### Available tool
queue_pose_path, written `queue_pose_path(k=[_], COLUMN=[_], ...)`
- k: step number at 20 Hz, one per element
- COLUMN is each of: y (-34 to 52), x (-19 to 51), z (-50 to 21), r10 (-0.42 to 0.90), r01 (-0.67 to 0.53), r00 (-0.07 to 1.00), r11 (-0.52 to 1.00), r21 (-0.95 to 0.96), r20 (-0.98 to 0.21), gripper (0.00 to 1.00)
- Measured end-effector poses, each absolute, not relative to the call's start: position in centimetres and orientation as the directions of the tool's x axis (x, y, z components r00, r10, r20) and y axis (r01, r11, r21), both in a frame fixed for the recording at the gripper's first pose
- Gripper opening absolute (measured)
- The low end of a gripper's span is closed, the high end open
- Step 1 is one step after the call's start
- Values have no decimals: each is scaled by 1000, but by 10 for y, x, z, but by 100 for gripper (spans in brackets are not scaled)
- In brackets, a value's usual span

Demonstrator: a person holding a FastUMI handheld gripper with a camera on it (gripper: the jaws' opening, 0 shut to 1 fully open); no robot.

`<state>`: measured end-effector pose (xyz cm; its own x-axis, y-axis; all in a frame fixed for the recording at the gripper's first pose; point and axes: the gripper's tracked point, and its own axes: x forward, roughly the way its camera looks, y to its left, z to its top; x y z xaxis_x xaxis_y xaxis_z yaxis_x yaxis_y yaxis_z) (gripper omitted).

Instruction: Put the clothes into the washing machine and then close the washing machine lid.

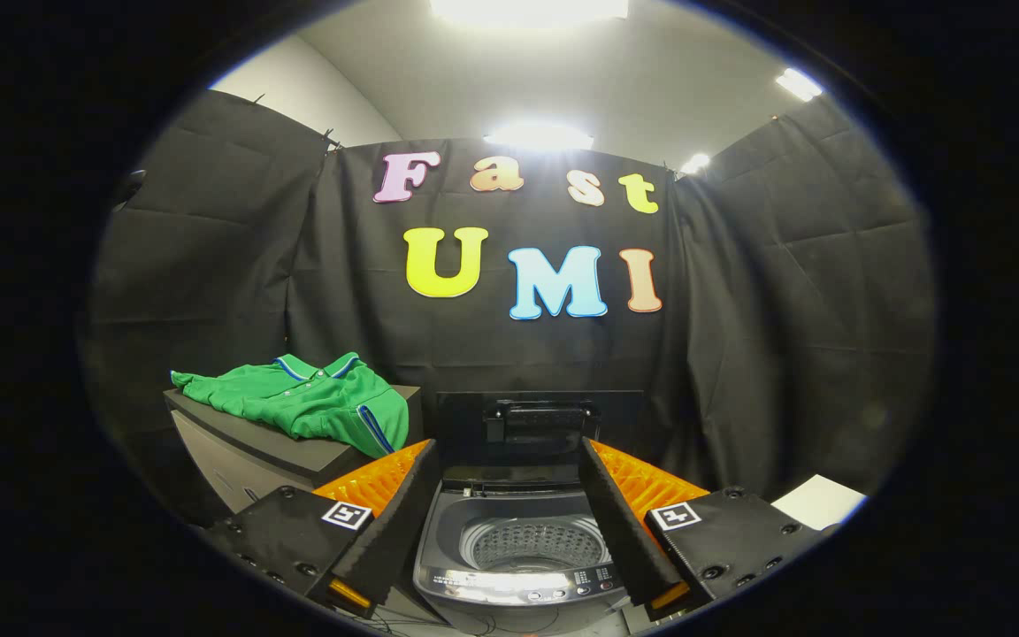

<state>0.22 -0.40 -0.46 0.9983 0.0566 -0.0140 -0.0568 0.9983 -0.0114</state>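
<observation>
A green polo shirt with blue trim lies crumpled on a dark-topped cabinet, to the left of the washing machine and beyond my left finger. The small top-loading washing machine stands just ahead, seen between my fingers. Its dark lid is raised upright at the back, and the perforated drum holds nothing that I can see. My gripper is open, with nothing between its fingers, held above the machine's front.
Black cloth walls close the booth on the left, back and right. A white flat object shows to the right, past my right finger. Cables lie on the floor in front of the machine.
</observation>
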Motion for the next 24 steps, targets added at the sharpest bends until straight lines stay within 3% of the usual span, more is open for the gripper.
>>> queue_pose_path(k=[10, 24], y=[21, 149], x=[26, 71], z=[-1, 65], r10=[180, 311], r01=[-181, -311], r00=[983, 950], r11=[984, 950], r21=[-2, -5], r20=[-45, -43], gripper=[98, 99])
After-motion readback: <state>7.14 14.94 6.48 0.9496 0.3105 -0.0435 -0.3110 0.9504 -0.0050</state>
